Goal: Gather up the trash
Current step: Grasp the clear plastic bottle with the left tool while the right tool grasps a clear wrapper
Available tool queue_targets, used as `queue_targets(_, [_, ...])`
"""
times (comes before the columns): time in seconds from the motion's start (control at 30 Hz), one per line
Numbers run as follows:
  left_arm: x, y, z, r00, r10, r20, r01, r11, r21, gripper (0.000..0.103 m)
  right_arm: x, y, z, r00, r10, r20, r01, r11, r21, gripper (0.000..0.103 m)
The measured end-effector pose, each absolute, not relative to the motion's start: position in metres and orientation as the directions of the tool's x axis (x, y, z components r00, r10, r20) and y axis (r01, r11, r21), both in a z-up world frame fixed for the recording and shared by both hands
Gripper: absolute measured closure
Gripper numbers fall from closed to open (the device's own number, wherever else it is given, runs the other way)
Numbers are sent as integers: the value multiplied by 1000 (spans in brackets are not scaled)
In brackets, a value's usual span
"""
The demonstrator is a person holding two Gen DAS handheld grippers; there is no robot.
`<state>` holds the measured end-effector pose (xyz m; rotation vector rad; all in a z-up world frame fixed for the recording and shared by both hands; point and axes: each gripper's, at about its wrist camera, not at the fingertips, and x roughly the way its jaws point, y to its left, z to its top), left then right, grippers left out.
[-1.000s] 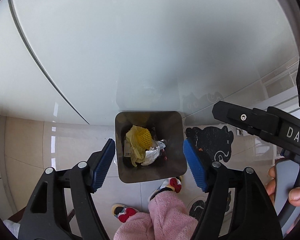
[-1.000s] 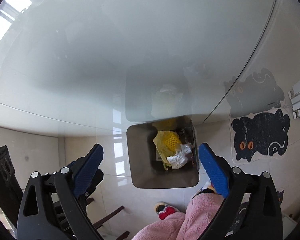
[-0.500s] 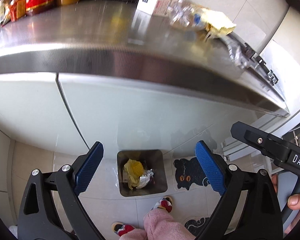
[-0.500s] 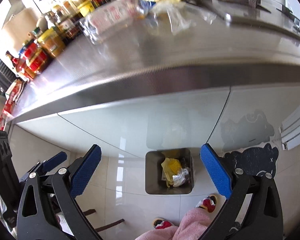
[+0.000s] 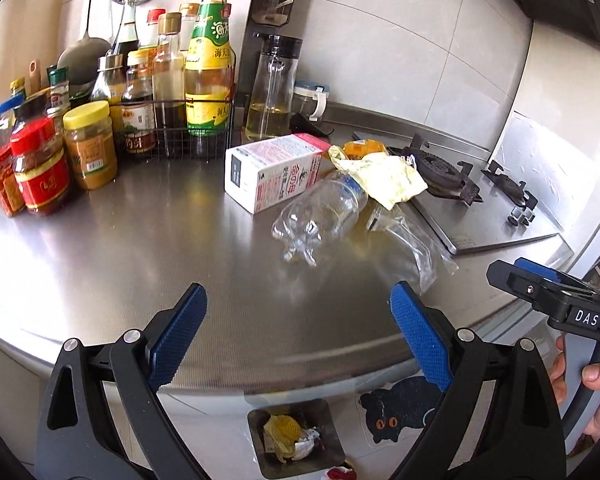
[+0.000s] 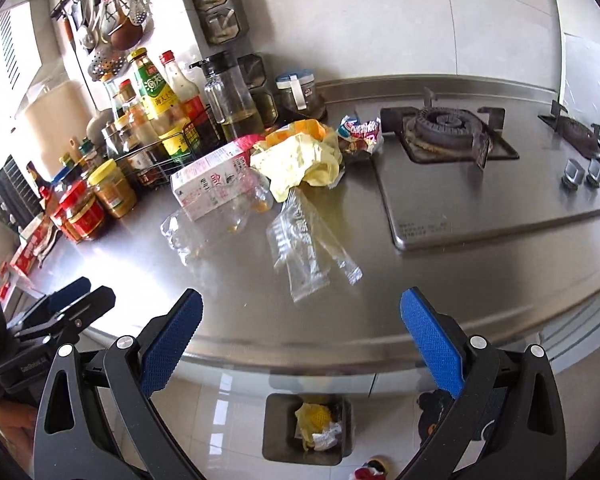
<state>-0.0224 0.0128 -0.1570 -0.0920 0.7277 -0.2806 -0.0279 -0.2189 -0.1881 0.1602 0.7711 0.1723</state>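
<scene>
Held both hand-held grippers, left [image 5: 298, 334] and right [image 6: 300, 338], wide and empty above bench [image 5: 140, 248]; left jaws just opened further, nothing between.

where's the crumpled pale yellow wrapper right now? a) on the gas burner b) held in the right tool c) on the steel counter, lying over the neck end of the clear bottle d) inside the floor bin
c: the pale yellow wrapper lies on the steel counter, draped over the neck end of the clear plastic bottle beside the pink and white carton; both tools are open and hold nothing.
</scene>
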Motion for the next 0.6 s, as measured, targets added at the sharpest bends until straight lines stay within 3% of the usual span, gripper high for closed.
queue_targets(0.43, [64,-15,-180,668,-283,-689,321,944,-76,9,33,-214,-216,645,252,-722,-221,965,139,5])
queue_targets(0.6, [83,-27,-194,637,-272,-721,368,930,-25,9,45,-212,-225,615,272,-740,-259,956,136,11])
